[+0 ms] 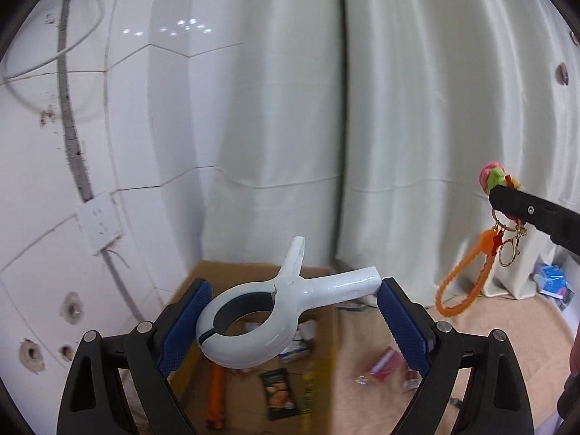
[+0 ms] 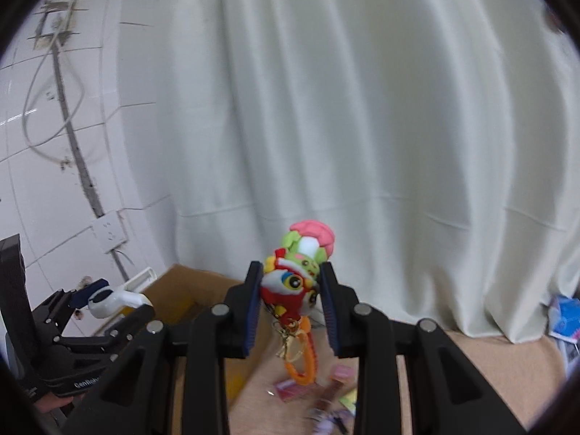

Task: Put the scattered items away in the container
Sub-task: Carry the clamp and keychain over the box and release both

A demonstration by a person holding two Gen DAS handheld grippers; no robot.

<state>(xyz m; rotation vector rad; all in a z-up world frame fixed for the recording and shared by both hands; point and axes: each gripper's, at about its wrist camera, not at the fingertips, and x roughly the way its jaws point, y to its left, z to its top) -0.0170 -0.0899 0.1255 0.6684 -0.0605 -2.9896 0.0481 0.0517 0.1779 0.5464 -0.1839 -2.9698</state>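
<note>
1. Two pairs of tongs each carry a load above the cardboard box [image 1: 253, 326]: the left tongs [image 1: 291, 322] are clamped on a white clamp [image 1: 275, 311], held directly over the box.
2. The right tongs [image 2: 291, 306] are closed on a plush keychain [image 2: 293, 286], right of the box, its orange strap [image 2: 302, 362] dangling.
3. Below, a snack packet [image 1: 279, 393] lies in the box; small wrappers [image 1: 384, 364] lie on the tabletop [image 1: 507, 333] to its right.
4. Behind the box hangs a white curtain [image 1: 398, 108].
</note>
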